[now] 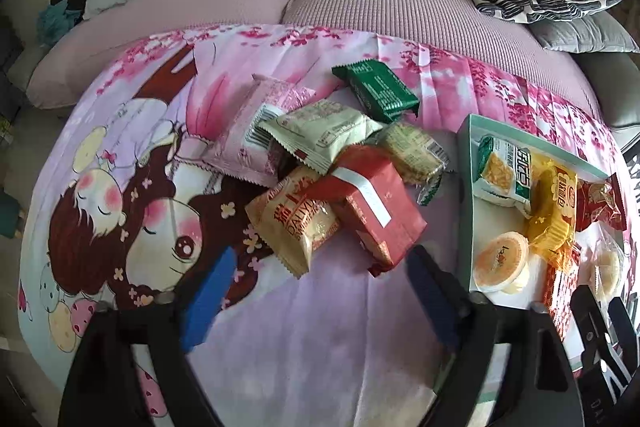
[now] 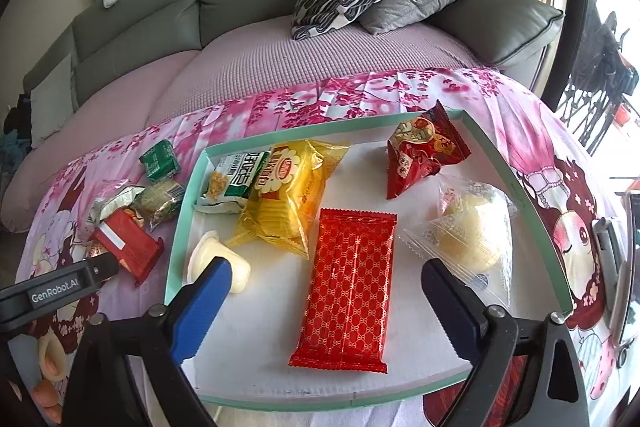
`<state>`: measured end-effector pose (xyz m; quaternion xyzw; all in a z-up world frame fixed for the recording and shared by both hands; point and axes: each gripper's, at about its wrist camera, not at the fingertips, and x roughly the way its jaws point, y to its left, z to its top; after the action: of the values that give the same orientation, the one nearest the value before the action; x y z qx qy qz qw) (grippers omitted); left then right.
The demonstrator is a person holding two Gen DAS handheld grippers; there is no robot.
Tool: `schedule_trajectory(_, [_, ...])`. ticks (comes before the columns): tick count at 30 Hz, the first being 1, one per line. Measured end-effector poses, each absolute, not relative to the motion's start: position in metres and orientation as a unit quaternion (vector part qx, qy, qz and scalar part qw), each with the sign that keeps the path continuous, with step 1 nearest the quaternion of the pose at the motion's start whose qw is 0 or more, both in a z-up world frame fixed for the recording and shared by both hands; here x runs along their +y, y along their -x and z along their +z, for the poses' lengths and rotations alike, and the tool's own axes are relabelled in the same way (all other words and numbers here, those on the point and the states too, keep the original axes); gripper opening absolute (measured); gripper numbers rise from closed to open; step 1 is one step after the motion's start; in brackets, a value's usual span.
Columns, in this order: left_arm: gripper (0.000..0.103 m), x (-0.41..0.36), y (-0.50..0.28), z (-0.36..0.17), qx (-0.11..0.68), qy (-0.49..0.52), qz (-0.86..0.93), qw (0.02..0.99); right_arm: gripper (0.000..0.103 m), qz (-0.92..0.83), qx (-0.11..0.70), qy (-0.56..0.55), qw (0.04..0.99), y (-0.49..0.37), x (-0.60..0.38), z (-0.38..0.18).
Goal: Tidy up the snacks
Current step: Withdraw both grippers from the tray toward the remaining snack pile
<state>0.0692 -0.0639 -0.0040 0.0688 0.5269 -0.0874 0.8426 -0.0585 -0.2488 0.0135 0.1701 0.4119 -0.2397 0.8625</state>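
A glossy cartoon-printed cloth (image 1: 120, 195), pink with blossom branches, covers the surface and carries a loose heap of crinkly foil and plastic snack packets: a flat dark green packet (image 1: 378, 91), a cream one (image 1: 320, 133) with serrated ends, a tan pillow-shaped packet (image 1: 294, 223) and a stiff red packet (image 1: 374, 211) with a white strip. Just right of the heap sits a shallow tray (image 2: 516, 187), white-floored with a thin mint-green rim. In it lie a long flat red foil packet (image 2: 348, 291) with a fine gold lattice pattern, a puffy translucent yellow bag (image 2: 288, 195), a green-and-white packet (image 2: 236, 179), a crumpled red pouch (image 2: 420, 151), a round pale bun in clear wrap (image 2: 472, 231) and a small lidded jelly cup (image 2: 218, 267). The left tongs (image 1: 320, 291) tilt steeply down at the bare cloth before the heap, blue ribbed pads spread wide, gripping nothing. The right tongs (image 2: 328, 291) angle down over the tray, equally wide, straddling the long red packet without touching it.
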Motion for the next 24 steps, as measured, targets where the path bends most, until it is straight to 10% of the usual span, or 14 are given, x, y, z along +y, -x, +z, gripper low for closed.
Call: schedule_trajectory(24, [0.101, -0.063, -0.068, 0.009, 0.499, -0.073, -0.095, 0.858, 0.103, -0.261, 0.411, -0.178, 0.855, 0.059, -0.249, 0.014])
